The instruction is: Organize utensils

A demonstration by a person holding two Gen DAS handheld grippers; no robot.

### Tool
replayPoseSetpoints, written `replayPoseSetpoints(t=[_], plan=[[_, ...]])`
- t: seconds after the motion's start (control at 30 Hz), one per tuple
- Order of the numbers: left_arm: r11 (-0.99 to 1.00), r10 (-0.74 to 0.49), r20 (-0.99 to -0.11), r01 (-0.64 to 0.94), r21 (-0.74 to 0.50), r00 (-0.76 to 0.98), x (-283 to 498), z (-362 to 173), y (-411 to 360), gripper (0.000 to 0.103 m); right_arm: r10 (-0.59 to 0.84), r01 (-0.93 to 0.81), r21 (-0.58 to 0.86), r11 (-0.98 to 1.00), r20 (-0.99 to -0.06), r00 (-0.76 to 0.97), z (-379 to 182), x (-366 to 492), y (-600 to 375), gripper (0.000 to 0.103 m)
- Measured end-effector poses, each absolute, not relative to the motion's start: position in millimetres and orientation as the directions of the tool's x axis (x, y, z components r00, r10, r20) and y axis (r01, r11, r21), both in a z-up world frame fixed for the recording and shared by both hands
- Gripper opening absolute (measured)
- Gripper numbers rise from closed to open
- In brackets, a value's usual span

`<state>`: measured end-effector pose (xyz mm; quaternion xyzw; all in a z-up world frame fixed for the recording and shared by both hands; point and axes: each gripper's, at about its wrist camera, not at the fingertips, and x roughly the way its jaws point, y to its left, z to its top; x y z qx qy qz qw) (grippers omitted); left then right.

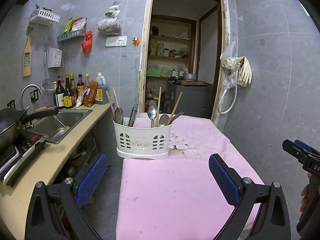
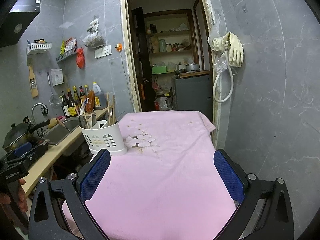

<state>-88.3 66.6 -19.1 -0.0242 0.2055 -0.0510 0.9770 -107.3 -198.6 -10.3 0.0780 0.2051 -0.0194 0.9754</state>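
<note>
A white plastic utensil holder [image 1: 143, 140] stands on the pink cloth-covered table [image 1: 180, 190], near its far left side. It holds metal spoons [image 1: 152, 112], a strainer spoon [image 1: 118, 116], a steel handle [image 1: 133, 114] and wooden chopsticks [image 1: 176, 107]. The holder also shows in the right wrist view [image 2: 104, 138]. My left gripper [image 1: 158, 172] is open and empty, just short of the holder. My right gripper [image 2: 162, 170] is open and empty over the middle of the table, to the right of the holder.
A beige counter [image 1: 50, 160] runs along the left with a steel sink [image 1: 60, 122], a wok [image 1: 12, 120], an induction cooker [image 1: 22, 148] and sauce bottles [image 1: 69, 94]. A doorway [image 1: 180, 60] opens behind the table. Rubber gloves [image 1: 243, 70] hang on the right wall.
</note>
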Motion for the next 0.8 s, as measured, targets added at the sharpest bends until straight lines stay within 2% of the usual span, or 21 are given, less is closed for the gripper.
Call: replayPoseSetpoints(t=[0.8], plan=[[0.993, -0.109, -0.399, 0.087, -0.074, 0.910, -86.0, -19.8, 69.7, 0.102, 0.001, 0.061, 0.140, 0.988, -0.408, 0.913, -6.9, -100.5, -192.5, 0.102]])
